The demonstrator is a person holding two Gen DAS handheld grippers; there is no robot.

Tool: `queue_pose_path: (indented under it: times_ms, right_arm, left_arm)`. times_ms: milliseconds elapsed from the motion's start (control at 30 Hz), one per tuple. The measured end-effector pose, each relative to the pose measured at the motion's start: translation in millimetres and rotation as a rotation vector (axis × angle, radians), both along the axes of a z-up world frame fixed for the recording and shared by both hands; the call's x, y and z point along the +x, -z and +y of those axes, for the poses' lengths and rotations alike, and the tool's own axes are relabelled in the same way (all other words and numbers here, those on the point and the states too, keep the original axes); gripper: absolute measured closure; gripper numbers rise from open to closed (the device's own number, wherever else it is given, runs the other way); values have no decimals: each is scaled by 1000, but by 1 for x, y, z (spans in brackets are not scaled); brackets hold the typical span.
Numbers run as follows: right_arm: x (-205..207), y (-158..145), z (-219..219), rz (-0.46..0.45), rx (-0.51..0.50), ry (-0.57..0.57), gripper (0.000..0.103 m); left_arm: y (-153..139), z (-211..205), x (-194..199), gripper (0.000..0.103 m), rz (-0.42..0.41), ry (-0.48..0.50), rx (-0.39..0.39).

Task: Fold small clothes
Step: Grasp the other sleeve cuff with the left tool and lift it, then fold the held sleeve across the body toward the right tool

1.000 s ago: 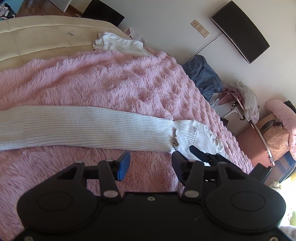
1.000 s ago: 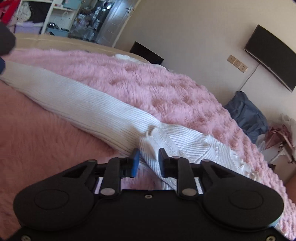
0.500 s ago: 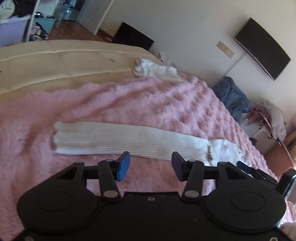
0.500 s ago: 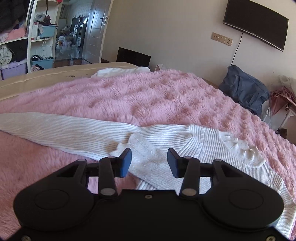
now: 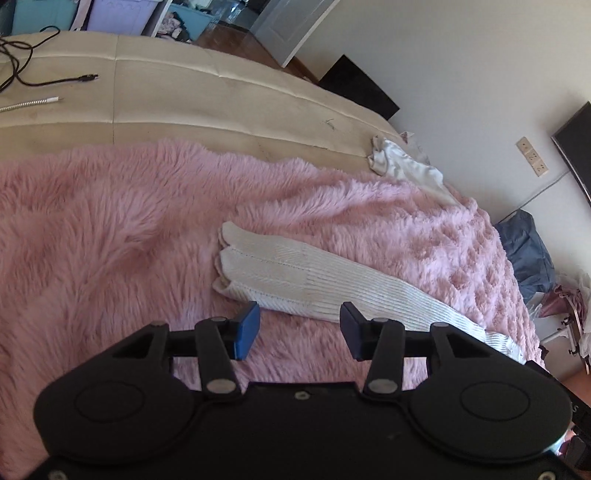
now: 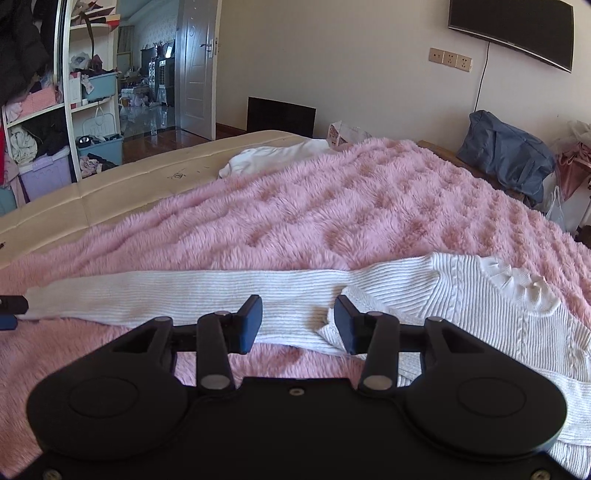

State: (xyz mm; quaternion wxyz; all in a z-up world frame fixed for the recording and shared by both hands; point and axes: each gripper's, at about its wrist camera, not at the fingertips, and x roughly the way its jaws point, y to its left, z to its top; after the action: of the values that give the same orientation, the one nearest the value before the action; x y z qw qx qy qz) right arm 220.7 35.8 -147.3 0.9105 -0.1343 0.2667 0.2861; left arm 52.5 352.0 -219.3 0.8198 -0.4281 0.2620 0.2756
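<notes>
the white knit sweater (image 6: pixel 480 306) runs behind the right gripper's black body, so its lower hem is hidden. in the left wrist view the sleeve (image 5: pixel 314 284) slips behind the left gripper's frame and the garment's body is out of sight. the wall tv (image 6: pixel 513 29) is cut by the top edge. the shelf clutter (image 6: pixel 40 122) is too small to sort out.
</notes>
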Motion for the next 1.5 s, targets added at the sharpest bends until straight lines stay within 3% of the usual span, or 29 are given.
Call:
queue_pose_path:
  times_ms: [133, 433, 467, 533, 567, 800, 967, 1133, 1300, 1500]
  right_arm:
    - [9, 0, 3, 23, -2, 18, 58]
    - [25, 17, -7, 56, -10, 64, 58]
    - [27, 19, -10, 66, -9, 69, 58]
    - [28, 24, -15, 79, -5, 80, 57]
    - [28, 25, -17, 83, -8, 83, 57]
    - [32, 30, -36, 89, -9, 119, 57]
    - [30, 27, -59, 101, 27, 146, 56]
    - [21, 20, -91, 78, 47, 171, 52]
    - [21, 16, -129, 69, 71, 210, 52]
    - [24, 6, -193, 55, 116, 291, 52]
  left_arm:
    - [10, 8, 3, 55, 29, -52, -58]
    - [12, 16, 18, 59, 16, -86, -19]
    - [12, 16, 19, 66, 13, -83, -14]
    - [12, 15, 20, 95, -1, -72, -1]
    - [12, 15, 20, 99, -5, -71, 0]
    - [-15, 0, 23, 100, -24, -35, 131]
    - [-57, -18, 38, 100, -157, 38, 172]
    - [-103, -51, 78, 100, -287, 152, 194]
    - [-136, -103, 133, 100, -351, 279, 214]
    - [-147, -192, 206, 100, -375, 437, 206]
